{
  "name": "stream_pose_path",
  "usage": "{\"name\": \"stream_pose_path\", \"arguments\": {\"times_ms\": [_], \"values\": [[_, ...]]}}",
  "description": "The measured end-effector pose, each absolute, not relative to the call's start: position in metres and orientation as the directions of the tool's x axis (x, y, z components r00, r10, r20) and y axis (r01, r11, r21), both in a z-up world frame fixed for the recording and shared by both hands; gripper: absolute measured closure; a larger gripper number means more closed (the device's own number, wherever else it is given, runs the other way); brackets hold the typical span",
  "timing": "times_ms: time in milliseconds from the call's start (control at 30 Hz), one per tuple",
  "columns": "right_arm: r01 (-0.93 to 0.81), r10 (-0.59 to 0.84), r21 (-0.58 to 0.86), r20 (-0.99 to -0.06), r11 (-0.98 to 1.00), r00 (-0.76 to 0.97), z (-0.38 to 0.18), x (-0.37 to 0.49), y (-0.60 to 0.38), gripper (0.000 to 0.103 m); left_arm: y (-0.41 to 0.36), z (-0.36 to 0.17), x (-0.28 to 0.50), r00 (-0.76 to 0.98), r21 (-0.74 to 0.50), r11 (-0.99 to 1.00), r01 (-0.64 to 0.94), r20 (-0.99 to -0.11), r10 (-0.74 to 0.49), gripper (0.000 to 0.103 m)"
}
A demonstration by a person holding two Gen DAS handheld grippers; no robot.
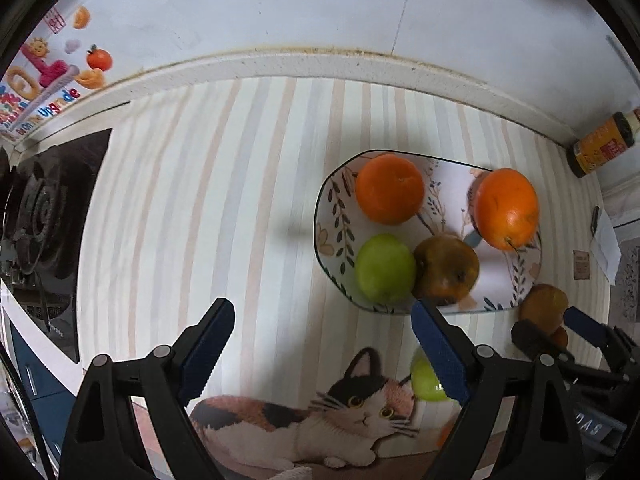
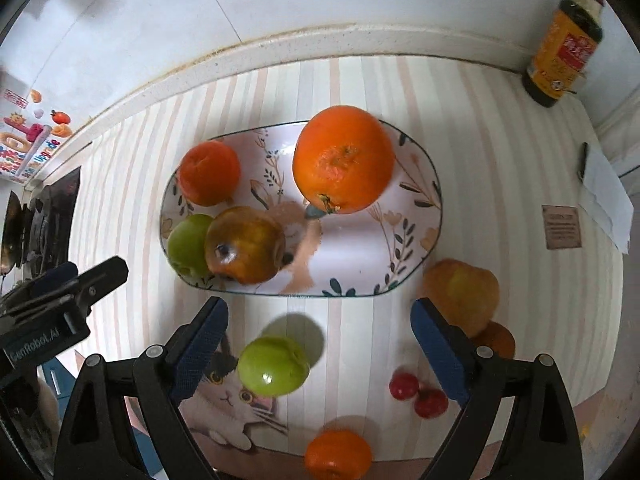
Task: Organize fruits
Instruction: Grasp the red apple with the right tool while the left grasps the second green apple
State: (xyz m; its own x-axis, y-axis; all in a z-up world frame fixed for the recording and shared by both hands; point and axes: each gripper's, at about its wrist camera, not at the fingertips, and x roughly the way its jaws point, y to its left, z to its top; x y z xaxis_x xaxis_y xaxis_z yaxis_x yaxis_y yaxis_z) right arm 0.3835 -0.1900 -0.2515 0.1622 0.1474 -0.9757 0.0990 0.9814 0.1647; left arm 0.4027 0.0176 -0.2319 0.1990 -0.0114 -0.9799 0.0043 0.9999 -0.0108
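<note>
Both tongs gape wide, gripping nothing: left tongs [image 1: 322, 344] over mat; right tongs [image 2: 320, 344] above green apple [image 2: 274, 366].

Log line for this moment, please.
left tongs open, empty | right tongs open, empty | plate: four fruits | green apple on mat

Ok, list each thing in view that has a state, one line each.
left gripper: open, empty.
right gripper: open, empty.
plate: holds four fruits.
large orange: on the plate.
small orange: on the plate.
green apple: on the plate, touching the brown fruit.
brown fruit: on the plate.
second green apple: off the plate, on the mat.
bottle: upright, capped.
</note>
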Motion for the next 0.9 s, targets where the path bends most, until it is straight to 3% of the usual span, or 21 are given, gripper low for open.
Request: {"name": "stream_pose_path", "arguments": {"times_ms": [900], "values": [[0.069,0.105,0.147,-0.901,0.987,0.421,-0.113,0.283,-0.187,0.008,0.006,-0.118,0.304,0.433,-0.032,0.997,0.072,-0.899,-0.06,0.013]]}}
